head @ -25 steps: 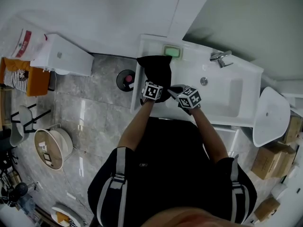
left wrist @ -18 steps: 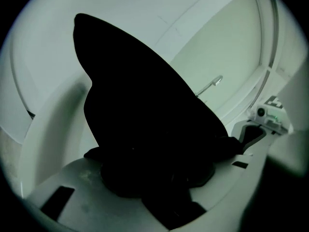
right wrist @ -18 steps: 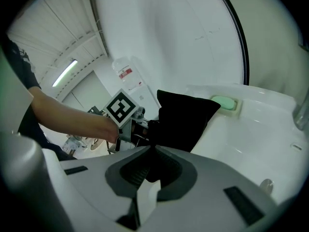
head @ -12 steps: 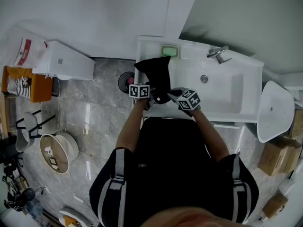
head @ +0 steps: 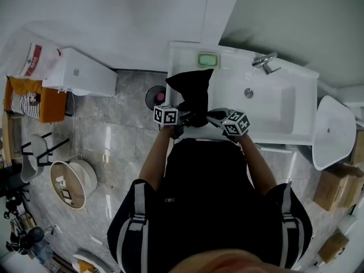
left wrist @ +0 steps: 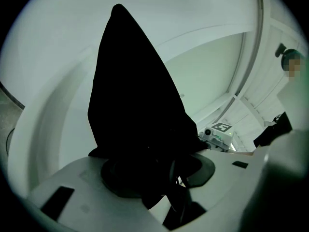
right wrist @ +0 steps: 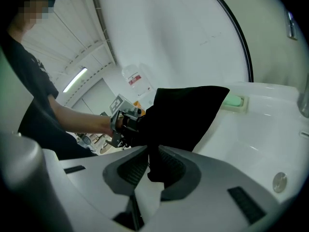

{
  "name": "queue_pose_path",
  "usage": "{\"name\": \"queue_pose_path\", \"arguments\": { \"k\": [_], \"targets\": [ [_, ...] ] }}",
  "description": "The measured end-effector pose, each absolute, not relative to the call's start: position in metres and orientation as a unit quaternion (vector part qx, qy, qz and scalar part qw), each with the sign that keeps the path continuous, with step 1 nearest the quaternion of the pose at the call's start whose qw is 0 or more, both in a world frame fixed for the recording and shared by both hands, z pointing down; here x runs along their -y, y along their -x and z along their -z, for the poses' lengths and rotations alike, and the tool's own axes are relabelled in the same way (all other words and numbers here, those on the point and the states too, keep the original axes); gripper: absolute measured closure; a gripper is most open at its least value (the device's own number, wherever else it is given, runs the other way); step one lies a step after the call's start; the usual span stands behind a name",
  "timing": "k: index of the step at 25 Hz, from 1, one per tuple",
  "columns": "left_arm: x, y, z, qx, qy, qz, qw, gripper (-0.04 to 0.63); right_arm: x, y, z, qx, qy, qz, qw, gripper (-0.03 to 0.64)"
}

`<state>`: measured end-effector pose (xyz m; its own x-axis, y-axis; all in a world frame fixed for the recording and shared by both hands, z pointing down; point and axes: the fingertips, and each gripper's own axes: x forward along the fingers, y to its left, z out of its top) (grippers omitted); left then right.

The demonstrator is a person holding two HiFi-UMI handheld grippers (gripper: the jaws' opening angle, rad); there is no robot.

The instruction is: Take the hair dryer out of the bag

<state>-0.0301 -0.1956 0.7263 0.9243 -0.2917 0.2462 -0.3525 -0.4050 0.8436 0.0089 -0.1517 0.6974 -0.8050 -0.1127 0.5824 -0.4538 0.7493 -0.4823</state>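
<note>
The bag (left wrist: 135,95) sits directly between the two grippers, at the front of the counter (head: 182,53), left of the basin (head: 273,104). The left gripper (left wrist: 161,174) has its jaws wide apart and the thick lower part of the bag fills the whole gap, so it grasps the bag from the left side. The right gripper (right wrist: 153,164) has just been opening its jaws a little. They stand close together with a thin fold of the bag between them, and the pads touch this fold on both sides, so it is pinched. The hair dryer cannot be seen in any view; only the bag shows. The bag is of black, matte, soft cloth and narrows like a cone to a point directed to the wall. Whether its far end rests on the counter I cannot tell. The gripper bodies are smooth and light grey, with dark ribbed pads. Both forearms (head: 153,158) are bare and reach forward from the body, coming together at the bag, with the marker cubes (head: 165,115) facing up. Behind, the counter and basin are glossy white, with a green soap dish (head: 207,60) and a metal tap (head: 265,62) near the wall.
</note>
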Motion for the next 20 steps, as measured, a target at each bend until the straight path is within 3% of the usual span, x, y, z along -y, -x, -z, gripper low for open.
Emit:
{"name": "queue_pose_path", "arguments": {
  "k": [4, 9, 13, 20],
  "targets": [
    [0.180, 0.038, -0.712, 0.175, -0.849, -0.014, 0.498, 0.410, 0.145, -0.021, -0.687, 0.899, -0.158, -0.326, 0.247, 0.435],
    [0.167, 0.056, -0.695, 0.162, -0.858, -0.003, 0.488, 0.409, 0.164, -0.053, -0.680, 0.891, -0.227, -0.328, 0.219, 0.439],
    [0.151, 0.069, -0.683, 0.144, -0.870, -0.018, 0.472, 0.408, 0.184, -0.064, -0.675, 0.890, -0.275, -0.242, 0.271, 0.453],
    [0.122, 0.060, -0.677, 0.119, -0.879, -0.040, 0.460, 0.408, 0.206, -0.043, -0.640, 0.888, -0.232, -0.081, 0.388, 0.451]
  ]
}}
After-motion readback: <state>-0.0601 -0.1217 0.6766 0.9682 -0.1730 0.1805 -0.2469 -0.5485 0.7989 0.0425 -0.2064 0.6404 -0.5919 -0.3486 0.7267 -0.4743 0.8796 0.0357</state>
